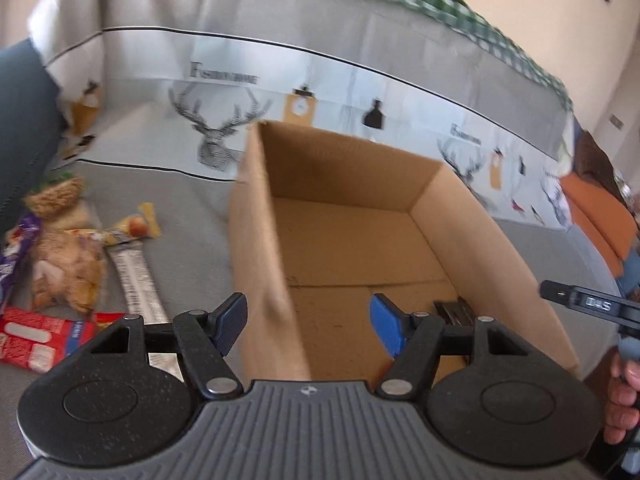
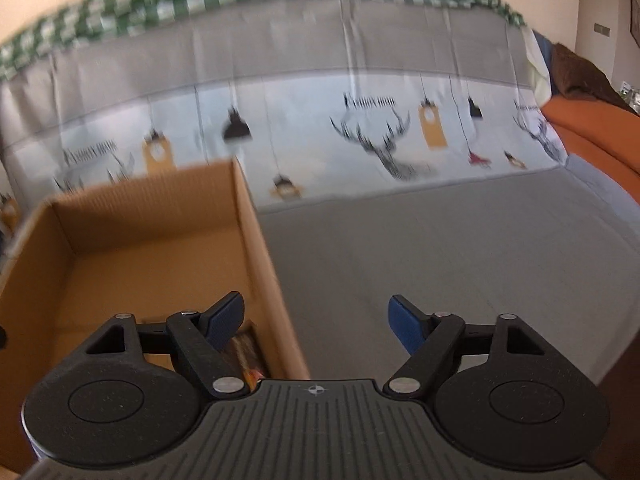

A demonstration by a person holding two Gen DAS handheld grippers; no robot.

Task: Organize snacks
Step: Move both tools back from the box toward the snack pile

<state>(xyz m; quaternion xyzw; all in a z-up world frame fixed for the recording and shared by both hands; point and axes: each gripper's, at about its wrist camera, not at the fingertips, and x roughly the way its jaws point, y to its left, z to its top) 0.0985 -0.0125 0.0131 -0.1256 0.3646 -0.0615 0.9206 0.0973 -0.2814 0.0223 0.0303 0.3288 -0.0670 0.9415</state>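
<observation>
An open cardboard box (image 1: 472, 216) stands on the grey sofa seat; it also shows in the right wrist view (image 2: 248, 216). A dark snack packet (image 1: 454, 312) lies in its near corner, also seen in the right wrist view (image 2: 246, 350). Several snacks lie left of the box: a silver bar (image 1: 134, 280), a yellow chip bag (image 1: 68, 272), a red pack (image 1: 36, 338), a purple pack (image 1: 16, 252). My left gripper (image 1: 306, 326) is open and empty, astride the box's left wall. My right gripper (image 2: 316, 326) is open and empty over the box's right wall.
A grey cover with deer prints (image 1: 216, 136) drapes the sofa back. An orange cushion (image 2: 592, 132) lies at the right. A dark blue cushion (image 1: 20, 120) stands at the left. The grey seat (image 2: 460, 248) stretches right of the box.
</observation>
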